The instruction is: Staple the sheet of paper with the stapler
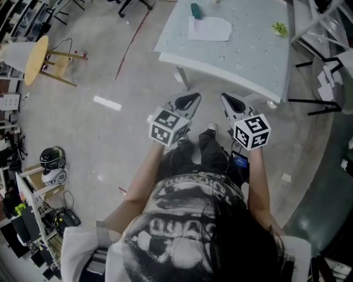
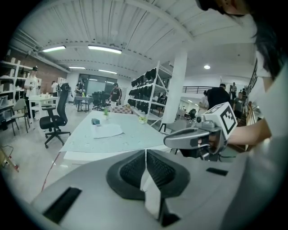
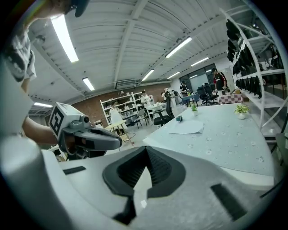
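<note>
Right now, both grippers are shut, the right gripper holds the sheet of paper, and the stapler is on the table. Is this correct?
Not quite. The right gripper holds nothing: the right gripper view shows its jaws together with nothing between them. The sheet of paper lies on the table, near the stapler. The left gripper is shut too.
</note>
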A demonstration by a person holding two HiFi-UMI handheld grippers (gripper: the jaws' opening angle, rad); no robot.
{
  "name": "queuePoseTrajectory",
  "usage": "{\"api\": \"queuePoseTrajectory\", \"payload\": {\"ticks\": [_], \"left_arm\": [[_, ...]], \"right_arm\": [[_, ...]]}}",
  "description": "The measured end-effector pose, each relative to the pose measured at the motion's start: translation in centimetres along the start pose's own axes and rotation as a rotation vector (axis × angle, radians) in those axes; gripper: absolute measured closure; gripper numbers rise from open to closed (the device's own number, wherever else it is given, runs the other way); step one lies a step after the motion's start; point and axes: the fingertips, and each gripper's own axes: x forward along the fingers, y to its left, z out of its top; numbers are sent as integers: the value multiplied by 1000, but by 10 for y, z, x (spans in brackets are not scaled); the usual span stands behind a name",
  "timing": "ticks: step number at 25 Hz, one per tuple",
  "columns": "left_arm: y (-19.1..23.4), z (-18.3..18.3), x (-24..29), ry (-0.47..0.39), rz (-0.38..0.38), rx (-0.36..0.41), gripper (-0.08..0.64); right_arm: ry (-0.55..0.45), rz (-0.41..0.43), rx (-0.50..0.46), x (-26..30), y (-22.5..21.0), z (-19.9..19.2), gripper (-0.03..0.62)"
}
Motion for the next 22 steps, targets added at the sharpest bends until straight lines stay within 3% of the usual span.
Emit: {"api": "queuePoseTrajectory", "payload": {"ticks": [9, 22], "left_arm": [[9, -13, -53, -30, -23, 11, 555], [22, -23, -96, -58, -49, 41, 555]], "right_arm": [[-19, -32, -7, 3, 57, -8, 603], [-18, -75, -23, 11, 105, -15, 603]]}}
